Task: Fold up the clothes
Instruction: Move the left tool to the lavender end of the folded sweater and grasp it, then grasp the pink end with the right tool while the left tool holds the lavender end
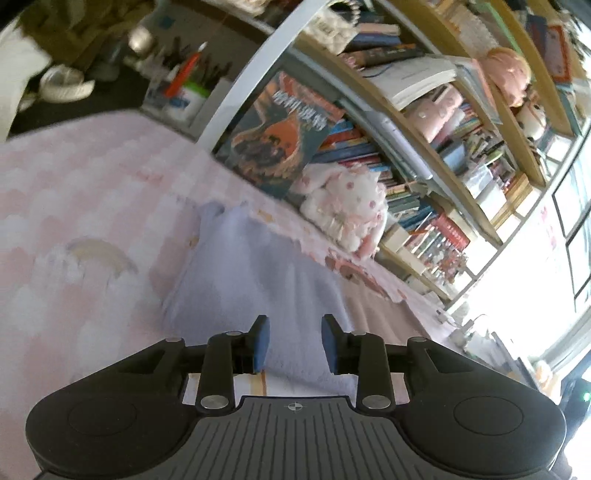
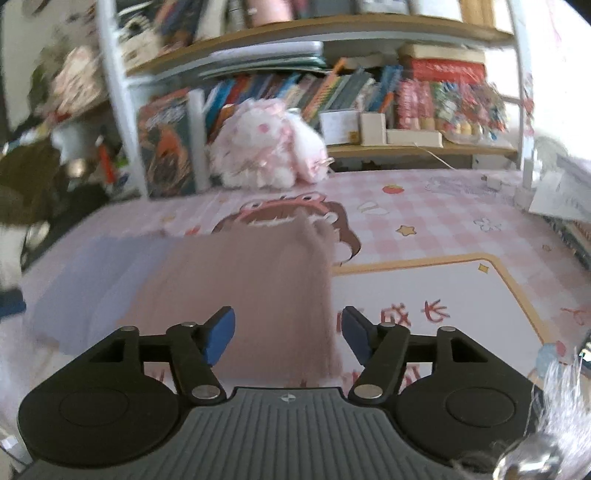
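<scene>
In the left wrist view, the left gripper (image 1: 294, 343) had its blue pads apart with nothing between them, just above a light purple cloth (image 1: 255, 273) that lay flat on the pink checked bed sheet (image 1: 74, 184). In the right wrist view, the right gripper (image 2: 288, 334) was wide open and empty over a dusty pink cloth (image 2: 243, 288), which lay on the sheet beside the purple one, with a fluffy white toy bunny (image 2: 266, 147) by the bookshelf (image 2: 332, 29) behind.

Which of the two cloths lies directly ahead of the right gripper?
The mauve-brown cloth, between the right gripper's open fingers; the lavender cloth lies off to its left.
</scene>
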Demonstrator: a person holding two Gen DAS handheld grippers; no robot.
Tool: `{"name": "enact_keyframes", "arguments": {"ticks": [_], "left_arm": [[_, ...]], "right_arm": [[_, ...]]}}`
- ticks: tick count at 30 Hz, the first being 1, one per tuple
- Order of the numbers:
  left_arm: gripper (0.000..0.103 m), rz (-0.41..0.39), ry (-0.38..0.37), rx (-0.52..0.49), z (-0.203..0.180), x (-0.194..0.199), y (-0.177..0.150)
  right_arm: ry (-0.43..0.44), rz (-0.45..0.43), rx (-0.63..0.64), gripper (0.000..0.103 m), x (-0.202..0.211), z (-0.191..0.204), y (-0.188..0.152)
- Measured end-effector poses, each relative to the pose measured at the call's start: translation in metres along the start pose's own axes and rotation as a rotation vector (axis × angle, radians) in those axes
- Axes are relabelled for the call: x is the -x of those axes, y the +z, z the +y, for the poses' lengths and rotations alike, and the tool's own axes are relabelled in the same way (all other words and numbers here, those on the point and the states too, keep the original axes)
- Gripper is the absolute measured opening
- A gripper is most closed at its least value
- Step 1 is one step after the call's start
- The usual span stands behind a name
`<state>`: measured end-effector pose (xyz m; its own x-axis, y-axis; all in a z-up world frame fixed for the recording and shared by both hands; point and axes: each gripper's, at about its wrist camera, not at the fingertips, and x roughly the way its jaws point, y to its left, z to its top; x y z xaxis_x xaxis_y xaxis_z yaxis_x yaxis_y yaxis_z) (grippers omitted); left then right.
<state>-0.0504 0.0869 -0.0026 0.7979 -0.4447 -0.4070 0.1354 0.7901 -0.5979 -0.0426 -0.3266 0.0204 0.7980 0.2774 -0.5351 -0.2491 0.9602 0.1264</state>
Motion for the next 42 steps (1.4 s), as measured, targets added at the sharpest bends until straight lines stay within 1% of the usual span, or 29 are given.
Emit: {"name": "enact_keyframes", "arguments": {"ticks": [2,3,4,6,8,11,13,15,19,21,27,29,30,31,32,36,40,42], "left_arm": [[0.038,0.025,0.017,0.024,0.003,0.001,-0.005],[0.049,0.035,0.032,0.037,0.005,0.002,-0.007],[0.054,0.039,0.041,0.046,0.006,0.002,-0.009],[0.054,0.045,0.047,0.070,0.009,0.003,-0.012],[0.055,0.049,0.036,0.118,0.014,0.004,-0.013],[0.055,0.028,-0.034,0.280,0.026,0.004,-0.016],[0.055,0.020,-0.084,0.397,0.035,0.000,-0.016],[0.055,0.020,-0.102,0.478,0.040,-0.007,-0.016],[0.054,0.002,-0.061,0.589,0.047,-0.021,-0.016],[0.054,-0.021,-0.043,0.645,0.048,-0.023,-0.015],[0.056,-0.066,0.086,0.722,0.042,-0.031,-0.009],[0.060,-0.062,0.125,0.709,0.037,-0.037,-0.004],[0.066,-0.058,0.132,0.696,0.035,-0.038,-0.003],[0.069,-0.054,0.139,0.683,0.032,-0.039,-0.002],[0.069,-0.050,0.145,0.671,0.030,-0.041,-0.001],[0.069,-0.045,0.139,0.698,0.032,-0.037,-0.005],[0.069,-0.060,0.146,0.713,0.030,-0.043,-0.004],[0.068,-0.075,0.154,0.725,0.028,-0.046,-0.004]], "right_arm": [[0.005,0.007,0.042,0.067,0.004,0.009,-0.008],[0.013,0.010,0.049,0.068,0.005,0.012,-0.012],[0.024,0.014,0.052,0.068,0.006,0.015,-0.015],[0.039,0.023,0.050,0.073,0.005,0.020,-0.020],[0.044,0.028,0.052,0.075,0.004,0.024,-0.023],[0.052,0.040,0.061,0.076,0.001,0.030,-0.026],[0.072,0.053,0.049,0.076,-0.002,0.031,-0.028],[0.088,0.062,0.027,0.076,-0.005,0.030,-0.027],[0.100,0.063,0.008,0.076,-0.009,0.030,-0.022],[0.108,0.061,0.004,0.076,-0.010,0.030,-0.020],[0.120,0.054,-0.007,0.076,-0.013,0.030,-0.013],[0.119,0.048,-0.012,0.075,-0.014,0.030,-0.011],[0.118,0.045,-0.015,0.075,-0.014,0.029,-0.010],[0.115,0.040,-0.017,0.074,-0.013,0.029,-0.009],[0.112,0.035,-0.020,0.074,-0.011,0.028,-0.008],[0.084,0.002,-0.029,0.074,-0.004,0.022,-0.006],[0.021,-0.021,-0.055,0.072,-0.007,0.010,0.000],[-0.011,-0.021,-0.071,0.059,-0.013,0.004,0.005]]}}
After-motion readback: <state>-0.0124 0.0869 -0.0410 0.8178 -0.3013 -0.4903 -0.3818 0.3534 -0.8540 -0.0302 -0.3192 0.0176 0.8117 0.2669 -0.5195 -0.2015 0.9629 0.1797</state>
